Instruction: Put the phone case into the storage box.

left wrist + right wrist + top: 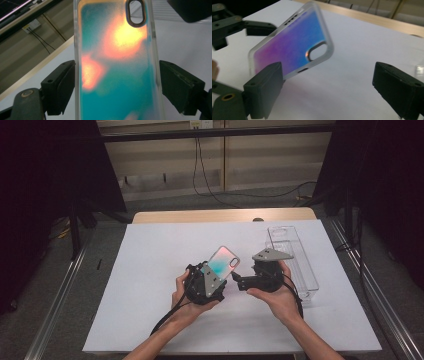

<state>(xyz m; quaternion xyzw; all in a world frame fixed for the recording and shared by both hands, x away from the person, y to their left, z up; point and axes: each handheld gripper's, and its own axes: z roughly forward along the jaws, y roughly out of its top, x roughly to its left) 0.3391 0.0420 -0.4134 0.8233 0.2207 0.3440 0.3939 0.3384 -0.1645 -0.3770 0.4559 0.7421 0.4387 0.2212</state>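
Holding a phone case [116, 65] up off the table in the left gripper [207, 285], jaws pressing flat on the two long edges, as seen in the left gripper view, so the glossy back stays untouched and the case cannot twist out. Gripping low down, near the end away from the camera hole [136, 12], probably leaving the upper part sticking out free for the other tool to take. Tilting the case up and toward the right, camera-hole end highest in the high view [223, 260], apparently presenting it rather than setting it down. Waiting just beside it with the right gripper [328, 92], jaws standing wide apart and gripping nothing; the left-hand jaw in the right gripper view is overlapping the case's lower corner [292, 47], though telling contact from mere overlap is not possible there. Keeping that opening wide, most likely for sliding over the case's width during a handover. Lying well off to the right on the white sheet [150, 250], a clear tray [295, 257], possibly waiting as the destination. Cupping each tool from below with a hand, left [182, 300] and right [277, 297], steadying both close together over the middle of the sheet.
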